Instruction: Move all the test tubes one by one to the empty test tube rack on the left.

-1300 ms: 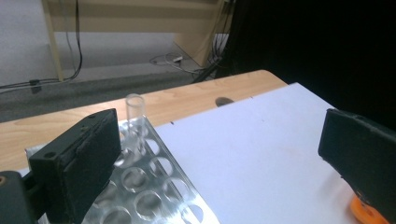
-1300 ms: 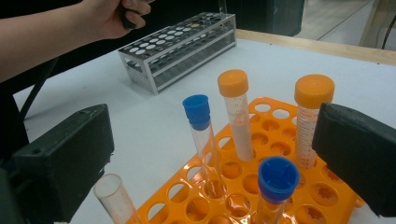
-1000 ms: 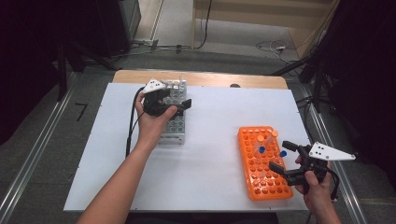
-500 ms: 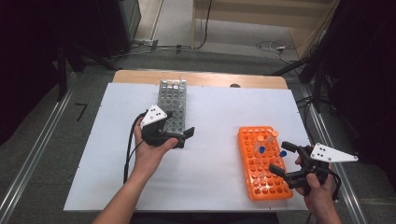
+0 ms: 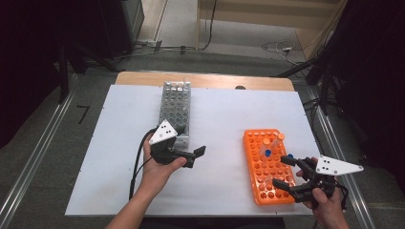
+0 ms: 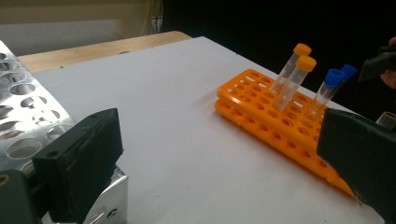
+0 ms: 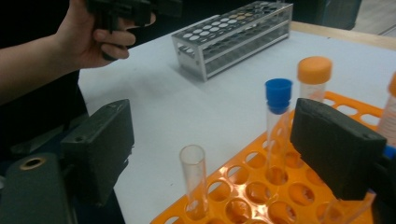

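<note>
A silver metal tube rack lies at the table's middle left. My left gripper hovers just off its near end, open with nothing between the jaws, and points across at the orange rack. In the left gripper view, that orange rack holds two orange-capped tubes and two blue-capped tubes. My right gripper is open over the orange rack's near right side. In its own view, an uncapped clear tube and a blue-capped tube stand between the spread jaws, untouched.
The white table top has free room between the two racks. A wooden strip runs along the far edge. Black cable trails from the left gripper. Dark floor and metal rails surround the table.
My left gripper has drawn back from over the silver rack toward the near side and now sits past the rack's near end. The right gripper has barely moved.
</note>
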